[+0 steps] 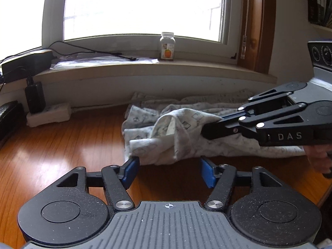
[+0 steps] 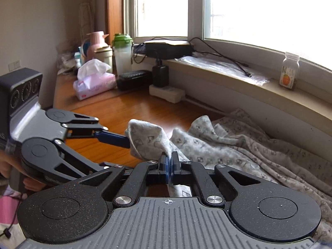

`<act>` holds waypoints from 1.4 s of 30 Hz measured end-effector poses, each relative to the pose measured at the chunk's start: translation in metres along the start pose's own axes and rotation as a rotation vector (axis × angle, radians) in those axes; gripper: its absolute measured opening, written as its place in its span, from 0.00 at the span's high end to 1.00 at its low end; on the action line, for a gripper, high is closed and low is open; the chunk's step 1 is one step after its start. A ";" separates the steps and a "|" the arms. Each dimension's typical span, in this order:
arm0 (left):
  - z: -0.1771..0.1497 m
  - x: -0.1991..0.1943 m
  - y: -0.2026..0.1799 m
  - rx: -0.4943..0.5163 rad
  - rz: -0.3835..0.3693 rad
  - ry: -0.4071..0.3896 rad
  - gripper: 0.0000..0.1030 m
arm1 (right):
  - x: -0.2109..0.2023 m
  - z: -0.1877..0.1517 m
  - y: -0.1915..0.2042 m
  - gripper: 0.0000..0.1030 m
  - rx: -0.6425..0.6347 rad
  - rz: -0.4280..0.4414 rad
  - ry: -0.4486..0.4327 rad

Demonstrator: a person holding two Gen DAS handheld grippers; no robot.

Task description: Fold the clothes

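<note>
We see a wooden table (image 1: 62, 145) beneath a window sill (image 1: 145, 70). Our right gripper (image 2: 169, 161) clamps the patterned garment (image 2: 238, 145); our left gripper (image 1: 169, 171) gapes beside it. Only the right view shows the tissue pack (image 2: 93, 83).

Garment (image 2: 238, 145): far end cut off at 3–4 o'clock edge, right wrist view; type can't be told. Right gripper (image 1: 204, 129): tips buried in cloth folds, left wrist view. Jar (image 1: 167, 46) on sill, 12 o'clock: label text too small to read. Window (image 1: 143, 8): blown out, outside unreadable. Shelf items (image 1: 319, 2), 2 o'clock: cut off by edge.
</note>
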State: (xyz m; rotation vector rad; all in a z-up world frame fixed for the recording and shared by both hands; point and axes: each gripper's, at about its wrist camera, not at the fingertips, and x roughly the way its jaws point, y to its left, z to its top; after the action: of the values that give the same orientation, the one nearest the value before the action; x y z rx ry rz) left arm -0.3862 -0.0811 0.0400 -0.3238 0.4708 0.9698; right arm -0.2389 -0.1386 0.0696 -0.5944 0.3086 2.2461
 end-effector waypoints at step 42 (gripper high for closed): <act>-0.005 0.016 -0.001 0.061 0.095 0.041 0.76 | -0.001 0.004 0.000 0.97 0.032 -0.047 -0.022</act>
State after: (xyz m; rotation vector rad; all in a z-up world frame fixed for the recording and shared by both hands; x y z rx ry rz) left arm -0.3786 -0.0725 0.0278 -0.2681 0.5560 1.0408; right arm -0.2395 -0.1372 0.0740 -0.5541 0.3153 2.1970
